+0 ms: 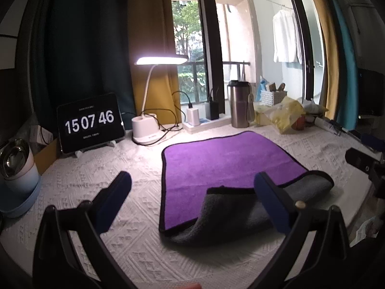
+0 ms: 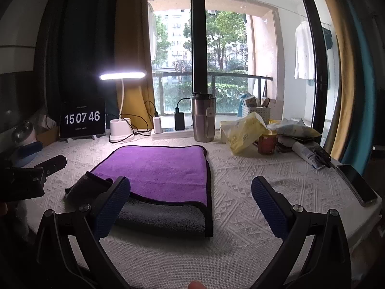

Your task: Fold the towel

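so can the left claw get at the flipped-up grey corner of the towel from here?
Probably yes: the left claw is open, and the grey corner of the towel lies just ahead with nothing in between.

Item count, as visible on and around the table:

- Towel (image 1: 223, 161): one, purple on one face, grey on the other.
- Grippers: two, the left gripper (image 1: 192, 192) and the right gripper (image 2: 191, 192), each with two fingers.
- Lamp (image 1: 161, 60): one, lit.
- Clock (image 1: 90, 122): one, reading 15 07 46.
- Tumbler (image 2: 203, 118): one, steel.
- Chargers: two, one white charger (image 2: 157, 124) and one black charger (image 2: 179, 120).
- Basket (image 2: 255, 112): one, white; its contents cannot be counted.
- Yellow bag (image 2: 245, 132): one.
- Can (image 2: 267, 143): one, red.
- Tube (image 2: 304, 154): one, white.
- Phone (image 2: 358, 184): one, lying flat.
- Hanging shirt (image 2: 304, 50): one, white.
- Mug (image 1: 18, 163): one, on the left.
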